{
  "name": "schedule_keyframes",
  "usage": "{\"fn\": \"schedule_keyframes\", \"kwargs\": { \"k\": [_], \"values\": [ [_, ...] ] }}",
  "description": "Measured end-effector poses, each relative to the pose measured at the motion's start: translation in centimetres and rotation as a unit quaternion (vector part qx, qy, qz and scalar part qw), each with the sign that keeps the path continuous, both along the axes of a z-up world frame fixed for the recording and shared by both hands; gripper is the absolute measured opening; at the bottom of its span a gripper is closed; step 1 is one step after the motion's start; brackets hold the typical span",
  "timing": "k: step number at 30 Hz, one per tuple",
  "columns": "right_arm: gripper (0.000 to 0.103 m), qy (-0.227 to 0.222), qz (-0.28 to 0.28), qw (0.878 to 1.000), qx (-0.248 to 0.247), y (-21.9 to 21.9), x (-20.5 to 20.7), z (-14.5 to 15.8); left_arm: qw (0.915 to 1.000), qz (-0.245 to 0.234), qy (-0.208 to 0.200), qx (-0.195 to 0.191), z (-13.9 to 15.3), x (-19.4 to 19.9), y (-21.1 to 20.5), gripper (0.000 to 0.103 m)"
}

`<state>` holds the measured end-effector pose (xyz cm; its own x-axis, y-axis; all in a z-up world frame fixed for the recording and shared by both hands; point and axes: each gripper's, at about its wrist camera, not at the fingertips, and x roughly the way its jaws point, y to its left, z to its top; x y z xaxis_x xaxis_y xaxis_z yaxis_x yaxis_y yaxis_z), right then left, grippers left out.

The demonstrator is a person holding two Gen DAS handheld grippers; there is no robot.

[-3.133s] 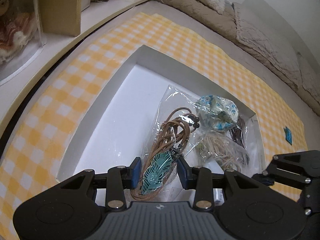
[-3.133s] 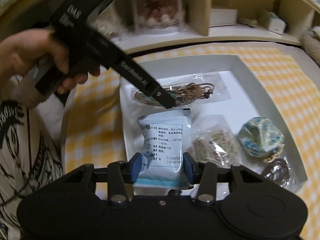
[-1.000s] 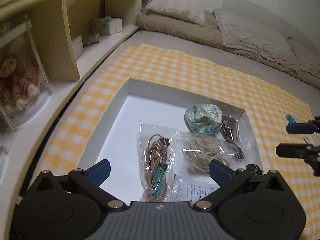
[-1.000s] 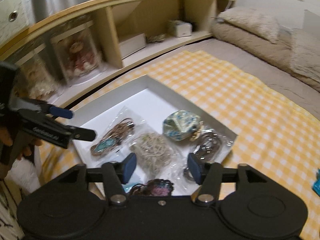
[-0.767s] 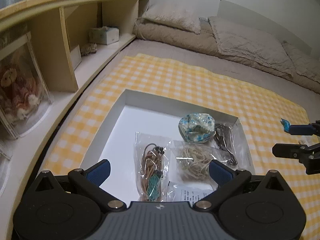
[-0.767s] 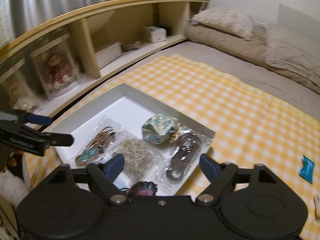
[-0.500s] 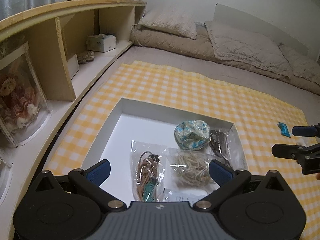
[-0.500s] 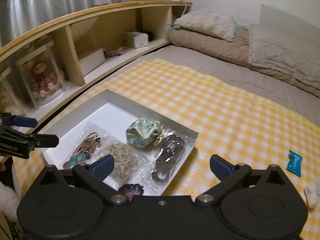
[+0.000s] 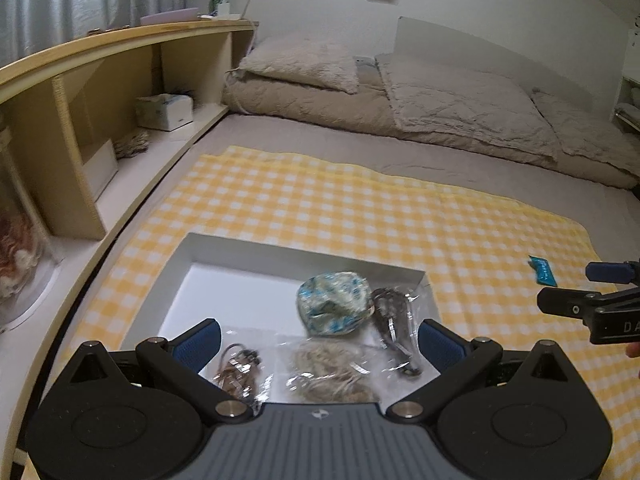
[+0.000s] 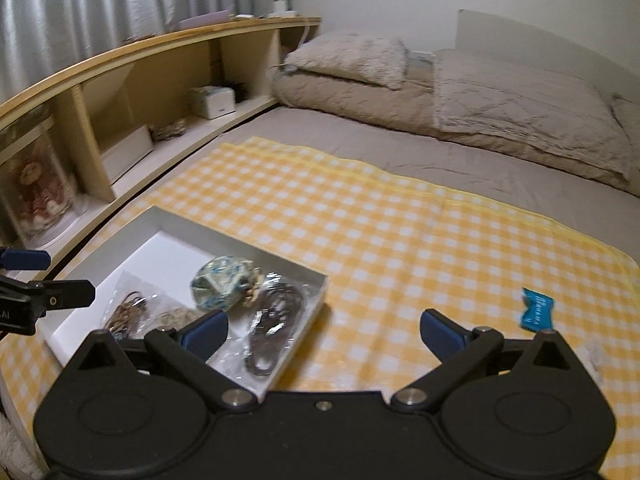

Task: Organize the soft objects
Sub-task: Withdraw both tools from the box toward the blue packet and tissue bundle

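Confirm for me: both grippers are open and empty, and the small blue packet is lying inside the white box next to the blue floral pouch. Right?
Not quite. The small blue packet lies outside the white box, out on the yellow checked cloth, as the right wrist view shows. The rest holds: the left gripper and right gripper are open and empty, and the blue floral pouch is in the box.
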<state>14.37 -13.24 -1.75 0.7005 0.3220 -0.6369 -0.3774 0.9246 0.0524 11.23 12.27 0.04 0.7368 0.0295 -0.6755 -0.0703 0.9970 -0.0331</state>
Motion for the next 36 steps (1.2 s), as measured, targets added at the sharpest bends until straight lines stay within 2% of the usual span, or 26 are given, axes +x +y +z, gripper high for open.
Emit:
{"fn": "schedule_keyframes", "kwargs": {
  "k": [13,22,30,36],
  "values": [
    [0.103,-0.016,-0.079,0.997,0.005,-6.8,0.3,0.4,0.9991,-0.041,-0.003,0.0,-0.5,3.6,-5.5,0.103],
    [0.103,-0.024,-0.145,0.989,0.004,-12.8,0.3,0.1,0.9971,-0.075,-0.006,0.0,-1.0,6.1,-9.9,0.103],
    [0.103,-0.032,-0.199,0.979,0.009,-18.2,0.6,-1.0,0.995,-0.1,-0.013,-0.002,-1.7,8.1,-14.2,0.103],
    [0.103,-0.019,-0.221,0.975,-0.009,-21.2,1.4,-2.5,0.9927,-0.118,-0.013,-0.021,-3.0,9.8,-17.6,0.103]
  ]
}}
